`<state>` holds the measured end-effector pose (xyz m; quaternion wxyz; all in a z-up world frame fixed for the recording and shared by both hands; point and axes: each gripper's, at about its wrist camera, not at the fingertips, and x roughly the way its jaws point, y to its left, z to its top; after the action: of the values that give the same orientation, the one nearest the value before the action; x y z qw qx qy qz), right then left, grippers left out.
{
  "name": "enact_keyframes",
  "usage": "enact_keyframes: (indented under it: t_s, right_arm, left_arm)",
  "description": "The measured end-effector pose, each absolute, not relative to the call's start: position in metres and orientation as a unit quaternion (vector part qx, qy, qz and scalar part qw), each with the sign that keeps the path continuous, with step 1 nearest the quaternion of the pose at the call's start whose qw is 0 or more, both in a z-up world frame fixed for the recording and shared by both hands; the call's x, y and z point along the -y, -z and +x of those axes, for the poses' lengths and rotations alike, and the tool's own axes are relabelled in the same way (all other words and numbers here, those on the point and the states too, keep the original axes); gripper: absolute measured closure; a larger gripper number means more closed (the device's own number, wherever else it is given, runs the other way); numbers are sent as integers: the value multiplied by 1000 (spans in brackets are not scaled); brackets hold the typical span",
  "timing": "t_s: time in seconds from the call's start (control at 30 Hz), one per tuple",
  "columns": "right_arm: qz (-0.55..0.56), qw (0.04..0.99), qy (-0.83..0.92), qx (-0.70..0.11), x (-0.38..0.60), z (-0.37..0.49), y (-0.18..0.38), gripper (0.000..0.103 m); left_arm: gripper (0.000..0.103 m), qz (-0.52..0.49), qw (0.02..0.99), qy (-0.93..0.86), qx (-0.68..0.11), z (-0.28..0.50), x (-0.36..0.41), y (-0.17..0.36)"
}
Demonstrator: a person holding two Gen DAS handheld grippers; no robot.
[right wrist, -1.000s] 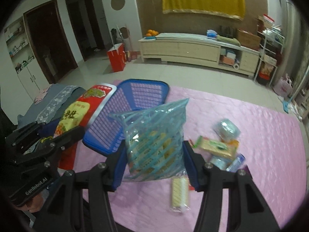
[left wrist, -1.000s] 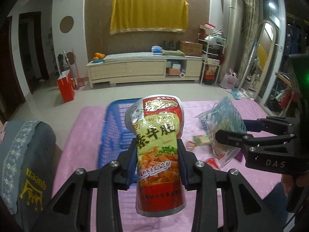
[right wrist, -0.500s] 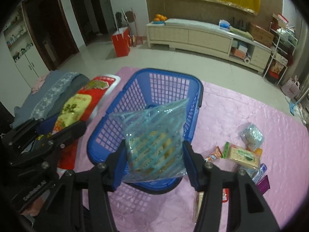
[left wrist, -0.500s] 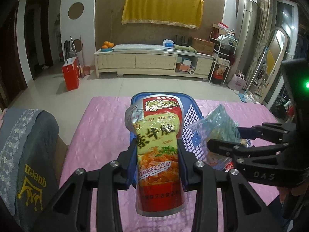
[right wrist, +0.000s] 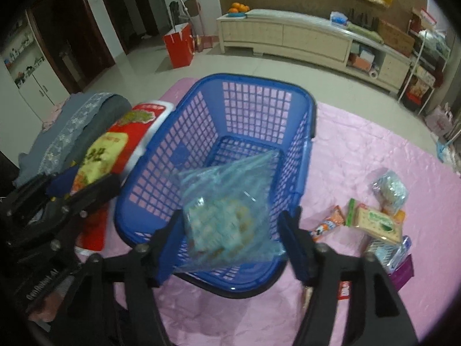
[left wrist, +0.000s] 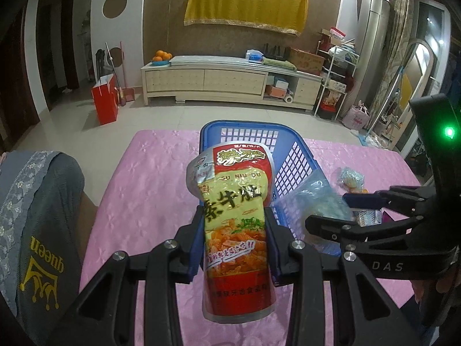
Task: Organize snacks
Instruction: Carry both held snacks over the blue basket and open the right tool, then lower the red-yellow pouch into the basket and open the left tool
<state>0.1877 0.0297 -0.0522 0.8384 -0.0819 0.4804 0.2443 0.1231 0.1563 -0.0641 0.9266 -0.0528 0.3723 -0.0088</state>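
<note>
A: Left gripper (left wrist: 234,239) is clamped on the red-and-yellow snack pouch (left wrist: 234,216) – glossy foil, tall, rounded at the top, upright between the blue pads. It sits just at the left rim of the blue basket (right wrist: 259,109)

B: Basket material?

A: Rigid plastic, square-grid lattice walls, smooth rolled rim, standing on the pink quilted cloth (right wrist: 360,144). Nothing lies on its floor

B: Right gripper (right wrist: 233,230)?

A: Jaws look spread. The crinkly translucent blue bag (right wrist: 227,210) of small wrapped pieces sits between the fingers, over the basket's near wall; image is blurred, so whether the pads touch it I cannot tell

B: Change against half a second ago?

A: Then the pads pinched that bag flat-sided; now the fingers stand wider and the bag sags lower, toward the basket opening. The camera has tipped down over the basket. Left side: pouch grip unchanged, basket now more centred behind it

B: Loose items?

A: Right of the basket on the cloth: flat green-labelled cracker pack (right wrist: 377,222), puffy clear packet (right wrist: 390,191), orange stick wrapper (right wrist: 327,226), all well apart from the basket
</note>
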Motion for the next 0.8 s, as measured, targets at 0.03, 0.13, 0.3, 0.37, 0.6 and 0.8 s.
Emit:
enact_keyframes:
  t_s: [0.03,0.13,0.3,0.37,0.6,0.8]
  right_arm:
    - [-81,843,-238,-475,-28,187,50,14]
    - [-76,847,-226,-475,-20,188,47,13]
    - [-66,851,-214,-475,-5,189,46,13]
    - [-62,853,-213,-472,0,189,44,13]
    - [-62,858,-203,-467,8,190,46,13]
    - [-61,856,-200,-473,13,194,54,13]
  left_arm:
    - [68,-50,927,8,-372,122,-155,64]
    - [68,-46,927,8,-372,122,-150,60]
    - [68,-45,927,11,-372,120,-145,61]
    - [68,-43,927,12,-373,120,-143,62]
    - [68,-33,925,18,-377,126,-137,66]
    - [68,-27,923,20,-384,135,-133,71]
